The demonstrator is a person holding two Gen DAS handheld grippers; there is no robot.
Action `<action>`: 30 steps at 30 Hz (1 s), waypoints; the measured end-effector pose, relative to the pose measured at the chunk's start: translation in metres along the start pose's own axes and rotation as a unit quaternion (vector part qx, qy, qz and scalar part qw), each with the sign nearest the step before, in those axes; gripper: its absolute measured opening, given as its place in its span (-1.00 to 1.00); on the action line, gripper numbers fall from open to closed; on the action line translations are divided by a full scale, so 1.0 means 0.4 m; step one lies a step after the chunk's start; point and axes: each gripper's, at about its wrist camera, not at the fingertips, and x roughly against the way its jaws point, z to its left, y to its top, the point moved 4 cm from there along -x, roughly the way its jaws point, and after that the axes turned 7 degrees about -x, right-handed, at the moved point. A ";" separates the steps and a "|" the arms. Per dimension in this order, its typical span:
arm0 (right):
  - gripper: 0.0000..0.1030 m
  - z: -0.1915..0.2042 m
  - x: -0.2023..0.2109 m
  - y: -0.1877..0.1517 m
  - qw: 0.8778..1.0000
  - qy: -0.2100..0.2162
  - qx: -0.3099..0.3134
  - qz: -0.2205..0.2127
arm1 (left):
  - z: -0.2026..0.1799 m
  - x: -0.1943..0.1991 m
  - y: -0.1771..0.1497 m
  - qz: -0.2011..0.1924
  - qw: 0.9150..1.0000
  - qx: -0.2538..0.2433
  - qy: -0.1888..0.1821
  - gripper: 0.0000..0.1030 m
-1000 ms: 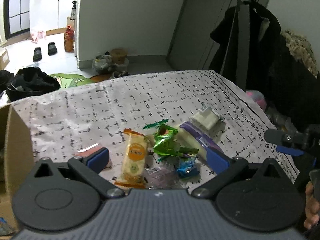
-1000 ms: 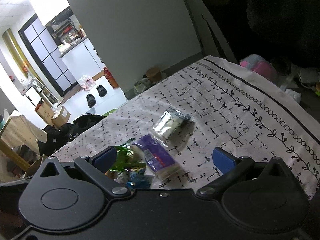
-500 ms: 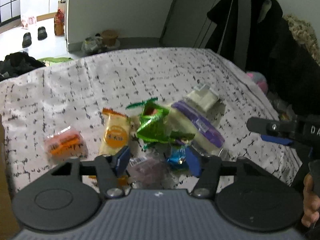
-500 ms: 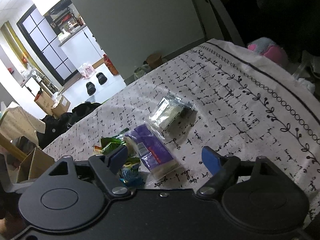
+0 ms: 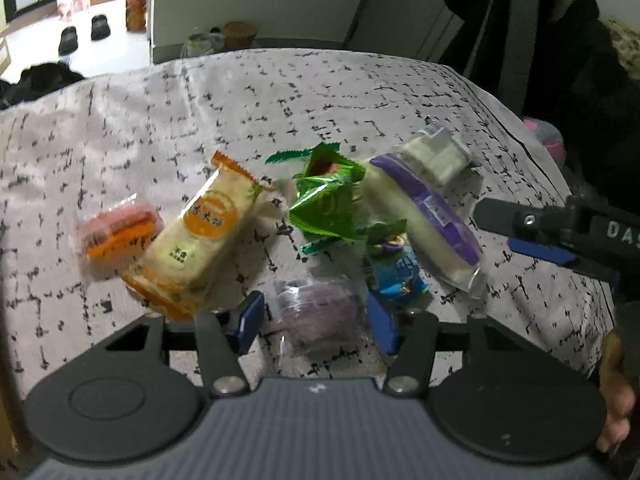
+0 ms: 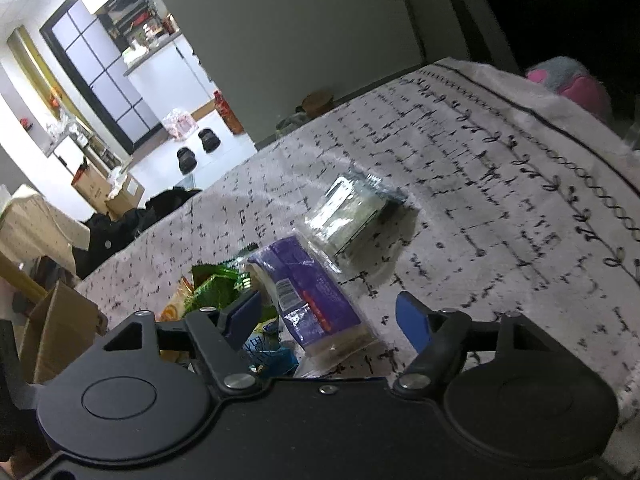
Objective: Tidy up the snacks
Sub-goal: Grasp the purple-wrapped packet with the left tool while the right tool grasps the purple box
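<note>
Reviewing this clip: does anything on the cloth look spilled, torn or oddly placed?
Nothing looks spilled or torn. The snacks just lie in a loose heap: the purple-labelled packet leans over the clear-wrapped white one, and the green wrappers are crumpled against it. That is the unsorted start, not a fault.

1. My right gripper (image 6: 334, 314) has just been closing, its jaws astride the purple-labelled snack pack (image 6: 316, 300), pads not yet pressing.
2. A clear-wrapped pale snack (image 6: 352, 216) lies just beyond on the patterned tablecloth (image 6: 500, 200).
</note>
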 end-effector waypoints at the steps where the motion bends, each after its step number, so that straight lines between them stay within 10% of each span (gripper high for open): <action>1: 0.37 0.004 -0.007 0.000 1.000 0.000 0.003 0.000 | 0.002 -0.002 0.000 0.000 1.000 0.003 0.000 0.09; 7: 0.31 0.025 -0.052 -0.007 1.000 -0.009 0.026 0.011 | -0.009 -0.002 -0.006 -0.004 1.000 -0.019 0.011 -0.07; 15: -0.25 0.016 -0.063 -0.028 0.998 -0.013 0.013 0.059 | -0.015 0.010 -0.009 -0.013 0.999 -0.036 0.014 -0.26; 30: -0.40 0.054 0.031 -0.032 0.998 0.043 -0.015 0.042 | 0.006 0.110 0.005 -0.069 0.997 -0.031 0.003 -0.30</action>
